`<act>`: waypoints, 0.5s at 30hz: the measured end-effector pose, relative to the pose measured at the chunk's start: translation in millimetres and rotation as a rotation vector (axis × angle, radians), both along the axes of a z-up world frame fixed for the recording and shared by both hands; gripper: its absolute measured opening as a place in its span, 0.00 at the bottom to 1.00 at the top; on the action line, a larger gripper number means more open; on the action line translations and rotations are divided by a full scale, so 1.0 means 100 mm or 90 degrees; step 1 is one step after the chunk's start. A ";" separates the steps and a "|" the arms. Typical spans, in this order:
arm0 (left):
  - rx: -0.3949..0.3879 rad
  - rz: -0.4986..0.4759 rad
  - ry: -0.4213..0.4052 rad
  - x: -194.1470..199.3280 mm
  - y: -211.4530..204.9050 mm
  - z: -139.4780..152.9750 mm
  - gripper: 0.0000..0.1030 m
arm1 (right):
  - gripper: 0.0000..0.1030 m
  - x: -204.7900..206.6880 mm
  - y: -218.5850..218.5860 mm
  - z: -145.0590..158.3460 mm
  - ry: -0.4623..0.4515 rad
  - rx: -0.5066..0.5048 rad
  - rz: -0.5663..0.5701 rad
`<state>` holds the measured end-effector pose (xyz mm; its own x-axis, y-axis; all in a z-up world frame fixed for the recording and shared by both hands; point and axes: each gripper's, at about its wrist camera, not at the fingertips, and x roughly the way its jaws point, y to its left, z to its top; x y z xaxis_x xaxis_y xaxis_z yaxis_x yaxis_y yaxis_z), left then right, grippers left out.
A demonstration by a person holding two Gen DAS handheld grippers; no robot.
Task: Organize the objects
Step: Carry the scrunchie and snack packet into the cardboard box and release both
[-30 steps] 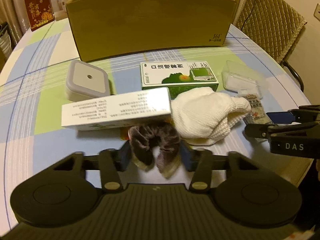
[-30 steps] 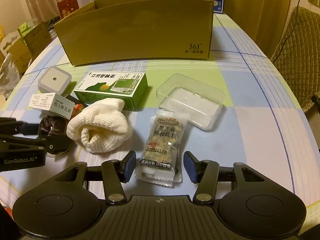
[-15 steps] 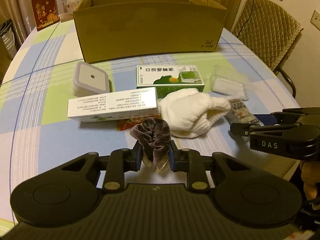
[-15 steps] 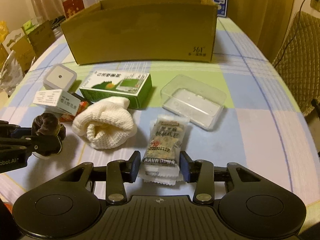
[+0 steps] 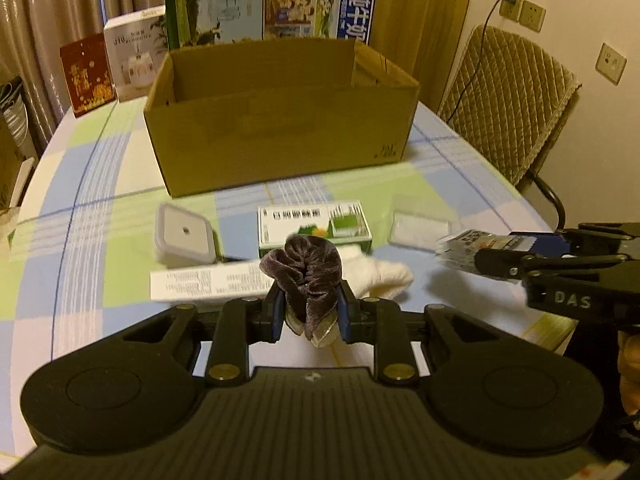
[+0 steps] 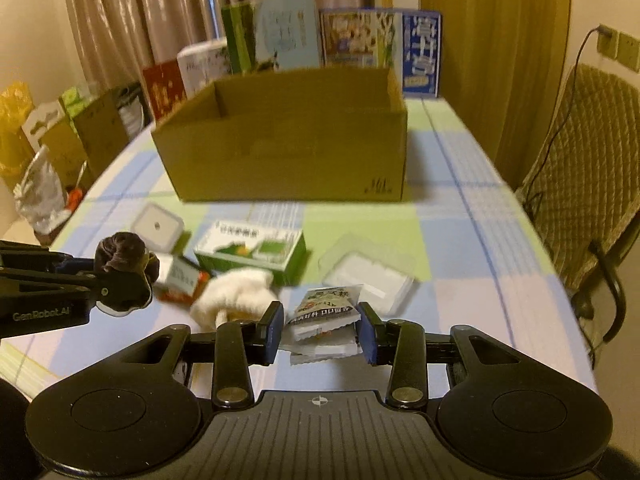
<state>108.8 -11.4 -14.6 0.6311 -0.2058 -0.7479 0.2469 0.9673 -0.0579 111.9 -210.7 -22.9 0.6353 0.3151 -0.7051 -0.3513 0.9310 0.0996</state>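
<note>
Scrunchie (image 5: 306, 266) pinched in left gripper (image 5: 310, 314), lifted above table (image 5: 80, 240). Packet (image 6: 324, 312) clamped in right gripper (image 6: 320, 326), also raised. Box (image 5: 280, 120) open at far side. Below, near box: green carton (image 5: 314, 220), white cloth (image 5: 384, 276), grey tub (image 5: 184, 236), clear tray (image 6: 368, 276).

A quilted chair (image 5: 516, 96) stands at the table's right edge, with a black cable (image 5: 478, 46) running up to wall sockets (image 5: 523, 11). Beige curtains (image 6: 132, 20) hang at the far left. Printed cartons (image 6: 380, 48) stand upright at the far end of the table. On the far left, off the table, sit a yellow bag (image 6: 12, 128) and brown cardboard cartons (image 6: 100, 128).
</note>
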 end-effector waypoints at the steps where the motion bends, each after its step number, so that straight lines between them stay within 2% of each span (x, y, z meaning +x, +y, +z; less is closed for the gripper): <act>1: -0.002 0.001 -0.003 0.03 0.01 0.04 0.21 | 0.35 0.01 -0.01 0.05 -0.006 0.004 0.000; 7: -0.011 0.010 -0.035 0.41 0.07 0.32 0.21 | 0.35 0.33 0.04 0.42 -0.062 0.022 0.007; 12: -0.014 0.019 -0.073 0.94 0.14 0.62 0.21 | 0.35 0.83 0.15 0.82 -0.130 0.045 0.014; 15: -0.020 0.030 -0.084 1.31 0.19 0.74 0.21 | 0.35 1.19 0.23 0.92 -0.152 0.052 0.013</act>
